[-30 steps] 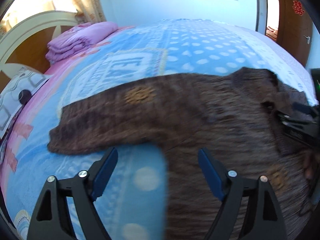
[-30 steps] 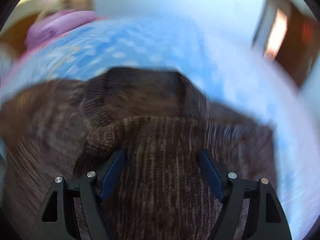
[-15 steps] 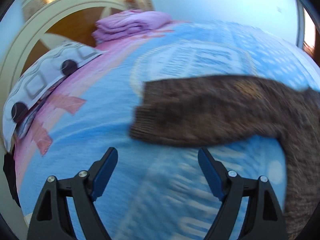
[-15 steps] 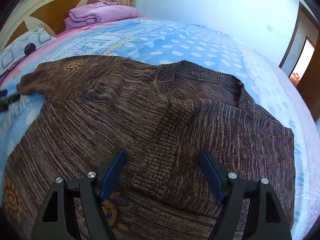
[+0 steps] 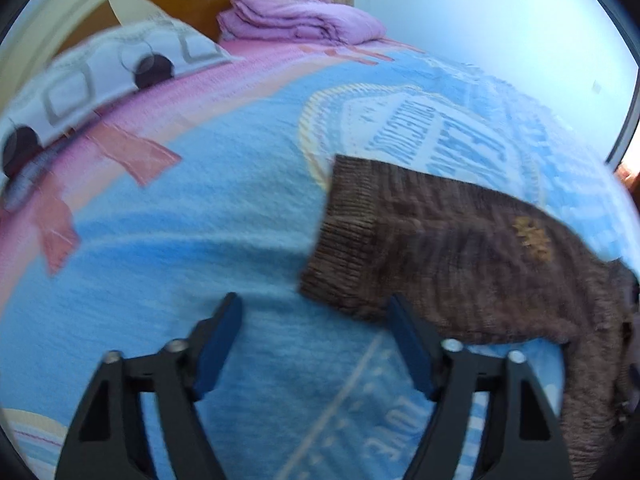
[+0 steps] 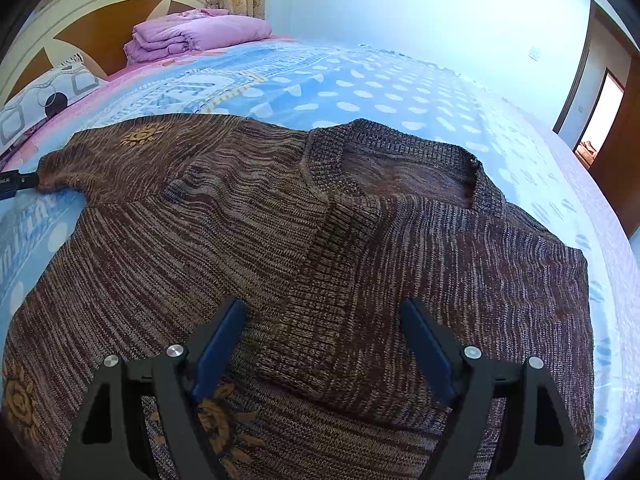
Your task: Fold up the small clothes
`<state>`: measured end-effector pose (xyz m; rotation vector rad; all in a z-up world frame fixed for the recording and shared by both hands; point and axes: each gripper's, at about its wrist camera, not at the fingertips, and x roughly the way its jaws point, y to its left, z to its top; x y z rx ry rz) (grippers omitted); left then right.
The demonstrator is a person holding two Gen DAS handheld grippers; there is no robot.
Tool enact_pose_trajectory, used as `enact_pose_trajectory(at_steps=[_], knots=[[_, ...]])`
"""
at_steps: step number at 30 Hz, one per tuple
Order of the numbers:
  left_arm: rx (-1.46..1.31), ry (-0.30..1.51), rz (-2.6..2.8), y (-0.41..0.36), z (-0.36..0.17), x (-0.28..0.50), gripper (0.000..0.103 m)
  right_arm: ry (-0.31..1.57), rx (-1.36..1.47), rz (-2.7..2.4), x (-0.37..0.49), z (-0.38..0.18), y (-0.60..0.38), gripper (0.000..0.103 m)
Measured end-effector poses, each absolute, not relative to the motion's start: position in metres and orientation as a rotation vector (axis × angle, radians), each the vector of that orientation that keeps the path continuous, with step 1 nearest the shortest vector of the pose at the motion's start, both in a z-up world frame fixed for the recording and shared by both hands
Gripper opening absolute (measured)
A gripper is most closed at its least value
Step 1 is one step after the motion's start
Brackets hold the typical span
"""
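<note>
A brown knitted sweater (image 6: pixel 320 240) lies flat on the blue bedspread (image 6: pixel 360 92), neck away from me. Its right sleeve is folded across the chest. Its left sleeve (image 5: pixel 440 240) stretches out to the left, ribbed cuff at the end. My left gripper (image 5: pixel 316 316) is open and empty, just in front of that cuff; its tip also shows at the left edge of the right wrist view (image 6: pixel 16 182). My right gripper (image 6: pixel 324 316) is open and empty, low over the sweater's chest.
A folded purple blanket (image 6: pixel 192 34) and a patterned pillow (image 6: pixel 44 100) lie against the wooden headboard (image 6: pixel 92 12) at the back left. A doorway (image 6: pixel 600 112) stands at the far right. The bedspread stretches out around the sweater.
My left gripper has swung left along the outstretched sleeve, from over the sweater body to the cuff. My right gripper has steadied over the chest; the right sleeve lies folded in.
</note>
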<state>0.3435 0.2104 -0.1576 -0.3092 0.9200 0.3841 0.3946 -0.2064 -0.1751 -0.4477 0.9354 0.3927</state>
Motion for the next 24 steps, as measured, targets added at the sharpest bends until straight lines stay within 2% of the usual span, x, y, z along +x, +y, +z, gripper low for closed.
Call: enact_pose_trajectory(at_steps=[2,4,5,6,17,24], knots=[[-0.330,0.911,0.374,0.211,-0.159,0.348,0.063,0.933,-0.453,0.389,0.394,-0.174,-0.208,0.082],[-0.354,0.899,0.353,0.213,-0.159,0.355,0.056,0.930,-0.460,0.385,0.394,-0.174,-0.207,0.083],[-0.363,0.901,0.348,0.216,-0.160,0.360,0.037,0.929,-0.463,0.384,0.393,-0.174,-0.206,0.083],[-0.364,0.902,0.351,0.218,-0.160,0.364,0.010,0.928,-0.464,0.383,0.393,-0.174,-0.206,0.083],[-0.494,0.780,0.267,0.236,-0.107,0.355,0.009,0.929,-0.462,0.382,0.394,-0.174,-0.205,0.084],[-0.531,0.803,0.199,0.212,-0.099,0.367,0.008,0.935,-0.443,0.387,0.396,-0.173,-0.209,0.084]])
